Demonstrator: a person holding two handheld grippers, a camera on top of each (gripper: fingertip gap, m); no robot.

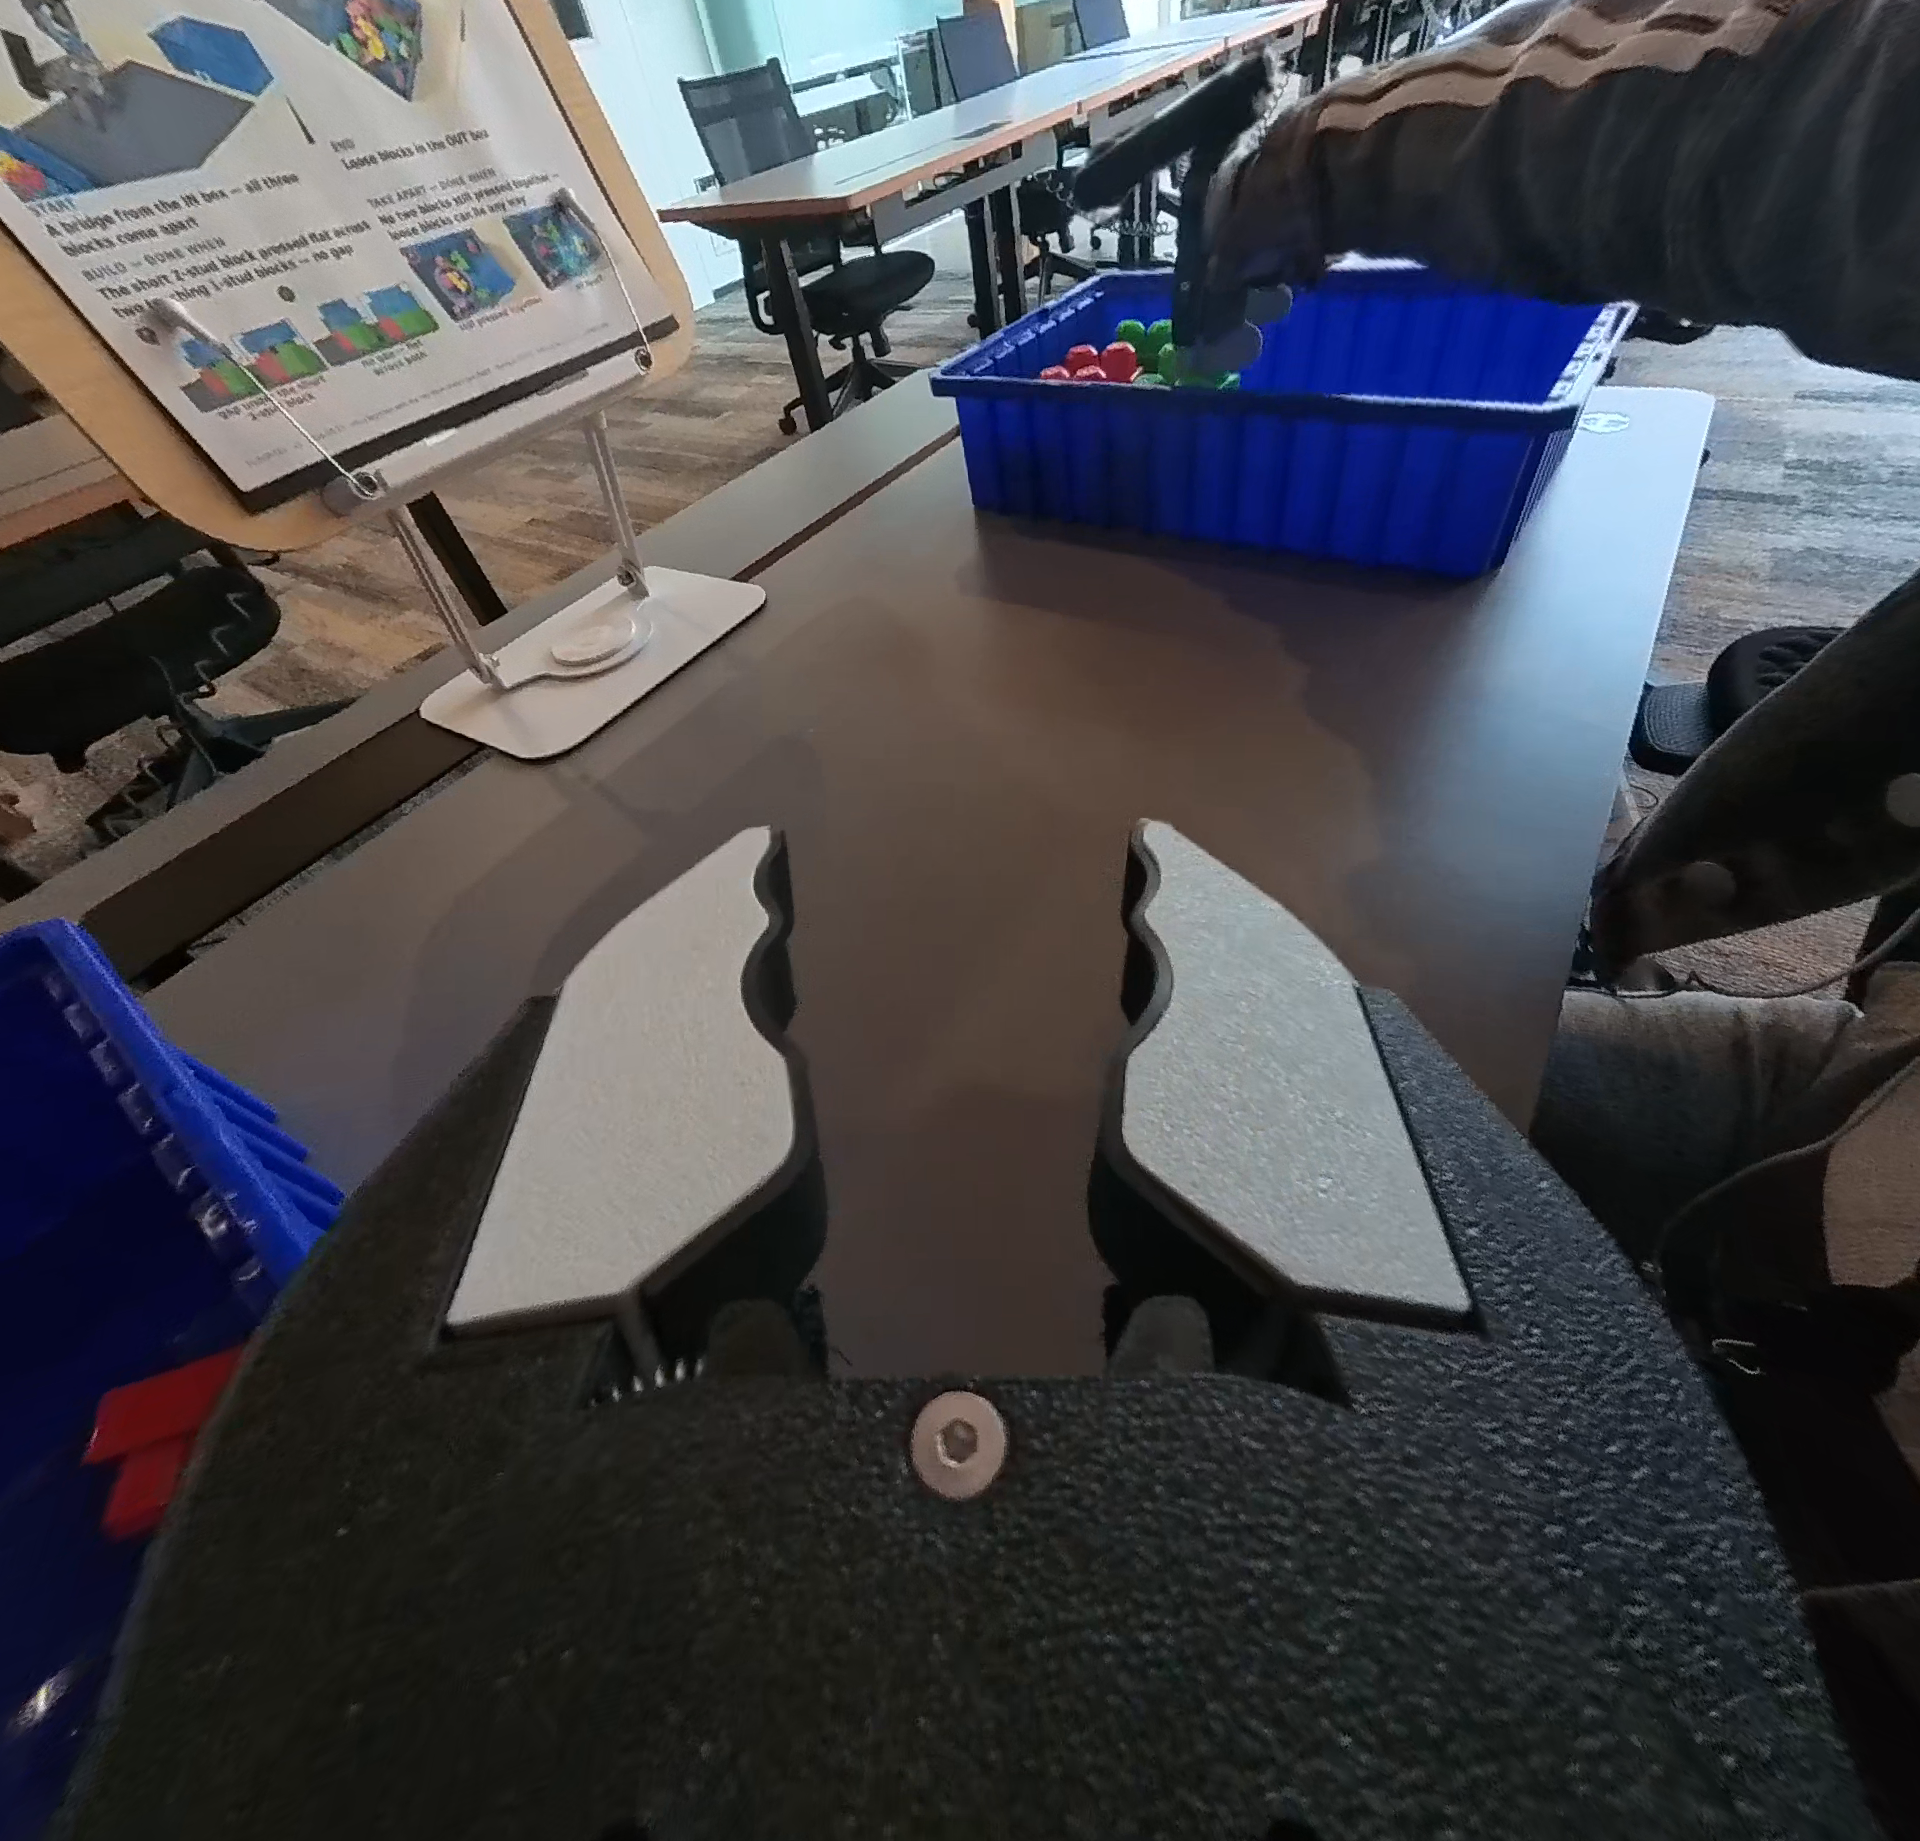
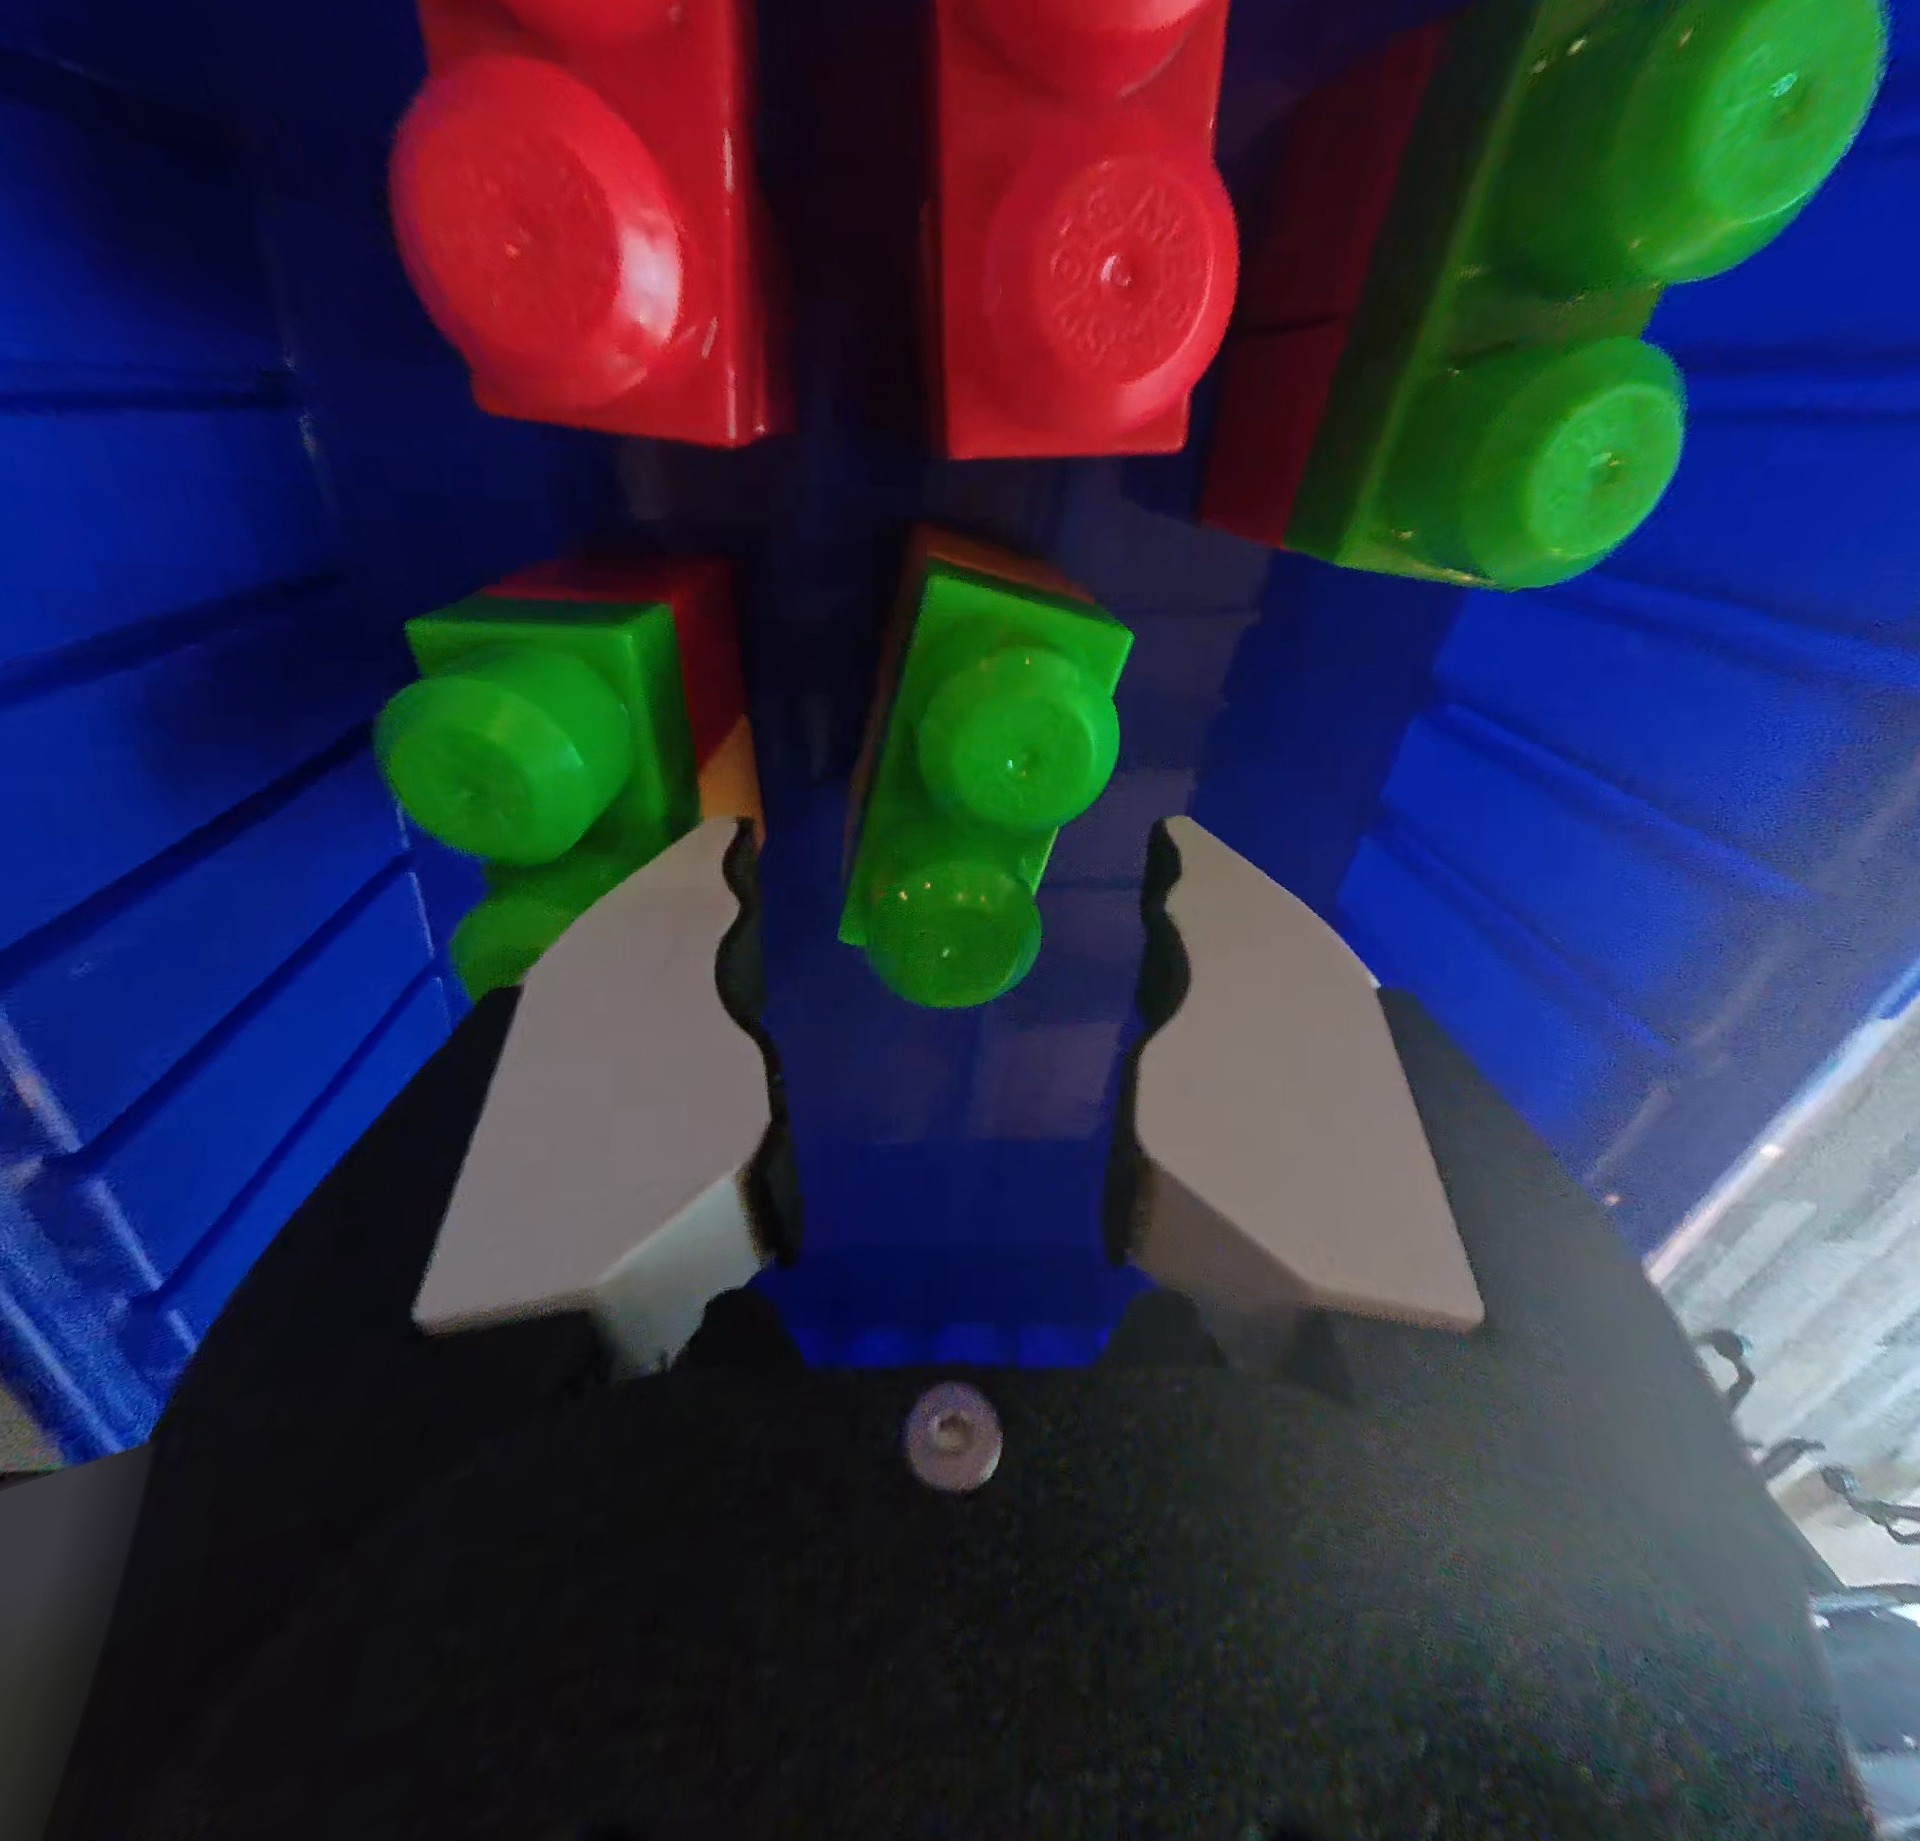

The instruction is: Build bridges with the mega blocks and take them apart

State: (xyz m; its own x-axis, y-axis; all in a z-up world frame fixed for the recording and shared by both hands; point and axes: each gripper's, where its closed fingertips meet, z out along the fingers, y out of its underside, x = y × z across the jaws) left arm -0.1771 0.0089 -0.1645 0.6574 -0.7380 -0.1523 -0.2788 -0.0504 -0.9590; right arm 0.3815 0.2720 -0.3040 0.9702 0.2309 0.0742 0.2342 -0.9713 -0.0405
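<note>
The right gripper [image 2: 951,960] is lowered into the far blue bin [image 1: 1299,482] with its jaws spread on either side of a green two-stud block [image 2: 982,783], apparently aligned to pinch it but not yet touching it; the left gripper [image 1: 956,960] hovers over the bare dark table [image 1: 1039,669], jaws spread and empty, probably waiting to receive or brace a piece. The far blue bin holds the mega blocks: two red blocks [image 2: 582,233], and green blocks [image 2: 1538,295] seated on red ones, seemingly assembled bridges; a second blue bin [image 1: 114,1220] at the left edge shows only a red piece [image 1: 145,1448].
</note>
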